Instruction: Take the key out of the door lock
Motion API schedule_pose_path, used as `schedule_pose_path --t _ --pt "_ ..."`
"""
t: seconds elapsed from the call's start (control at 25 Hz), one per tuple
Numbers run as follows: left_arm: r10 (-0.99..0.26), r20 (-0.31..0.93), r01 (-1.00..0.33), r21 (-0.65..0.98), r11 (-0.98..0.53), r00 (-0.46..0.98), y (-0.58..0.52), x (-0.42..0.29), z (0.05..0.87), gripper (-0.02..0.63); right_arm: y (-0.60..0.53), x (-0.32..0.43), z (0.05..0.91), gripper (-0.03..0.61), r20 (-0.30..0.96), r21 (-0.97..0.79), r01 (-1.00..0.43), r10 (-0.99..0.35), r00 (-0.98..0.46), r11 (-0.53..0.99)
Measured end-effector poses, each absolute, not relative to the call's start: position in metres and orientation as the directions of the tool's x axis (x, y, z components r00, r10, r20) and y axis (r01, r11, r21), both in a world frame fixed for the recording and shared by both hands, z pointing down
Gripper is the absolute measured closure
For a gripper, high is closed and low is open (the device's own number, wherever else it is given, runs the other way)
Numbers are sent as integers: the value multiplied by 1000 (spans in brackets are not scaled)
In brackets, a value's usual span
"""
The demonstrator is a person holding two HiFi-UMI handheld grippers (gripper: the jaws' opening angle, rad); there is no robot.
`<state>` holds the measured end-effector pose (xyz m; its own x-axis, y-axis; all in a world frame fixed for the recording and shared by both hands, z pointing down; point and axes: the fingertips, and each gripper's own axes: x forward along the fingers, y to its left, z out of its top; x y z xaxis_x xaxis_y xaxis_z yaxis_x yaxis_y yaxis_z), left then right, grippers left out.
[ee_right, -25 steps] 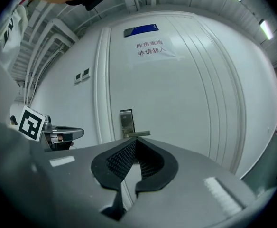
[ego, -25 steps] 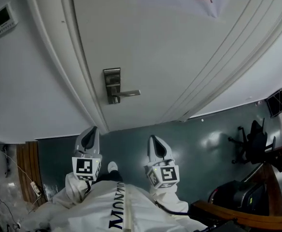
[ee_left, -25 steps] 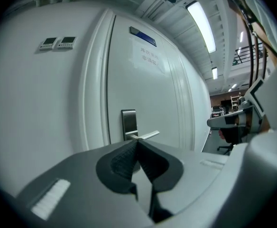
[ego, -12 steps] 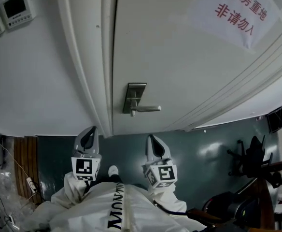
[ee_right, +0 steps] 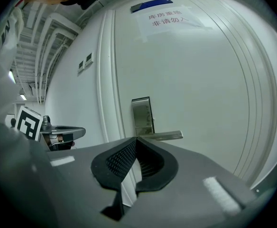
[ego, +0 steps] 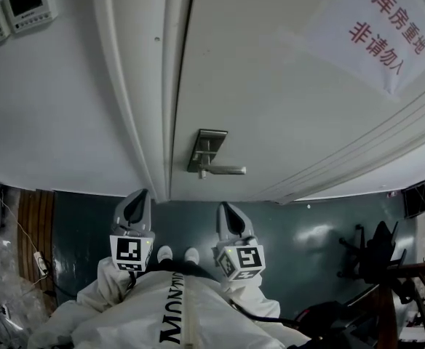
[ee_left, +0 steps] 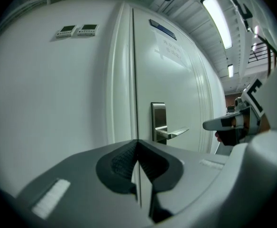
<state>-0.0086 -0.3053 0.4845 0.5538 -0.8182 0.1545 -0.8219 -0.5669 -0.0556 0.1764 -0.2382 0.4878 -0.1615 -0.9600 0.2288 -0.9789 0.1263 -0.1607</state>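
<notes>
A steel lock plate (ego: 207, 151) with a lever handle (ego: 225, 170) sits on the white door (ego: 285, 107), near its left edge. The key is too small to make out on the plate. My left gripper (ego: 138, 199) and right gripper (ego: 225, 211) hang side by side low in front of my body, well short of the door, both shut and empty. In the left gripper view the jaws (ee_left: 138, 144) meet below the lock plate (ee_left: 158, 120). The right gripper view has its shut jaws (ee_right: 136, 140) just under the lever handle (ee_right: 166, 136).
A paper sign with red print (ego: 387, 35) hangs on the door's upper right. Two wall panels (ego: 27, 2) sit left of the door frame (ego: 143, 86). An office chair (ego: 365, 249) and dark furniture stand on the green floor at the right.
The view has swung so the door and lock now sit further right and lower in the picture. A second shoe has come into sight beside the first. Both grippers stay shut and low.
</notes>
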Motion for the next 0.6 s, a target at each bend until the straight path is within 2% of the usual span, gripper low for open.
schedule_pose_path --t 0.2,0.28,0.44,0.6 --pt "-845 160 -850 -62 -524 510 -307 -11 480 614 -248 188 504 578 267 -187 -976 -950 -163 115" --pt "-854 164 -857 -74 -510 494 -308 -11 482 614 -250 191 512 555 285 -217 -969 -941 -183 122" --pt "-860 170 -863 -80 -498 481 -306 -6 480 614 -258 194 531 549 308 -336 -933 -922 -235 125" --pt "-865 186 -870 -83 -487 466 -304 -6 484 614 -270 189 552 495 296 -533 -835 -896 -332 133"
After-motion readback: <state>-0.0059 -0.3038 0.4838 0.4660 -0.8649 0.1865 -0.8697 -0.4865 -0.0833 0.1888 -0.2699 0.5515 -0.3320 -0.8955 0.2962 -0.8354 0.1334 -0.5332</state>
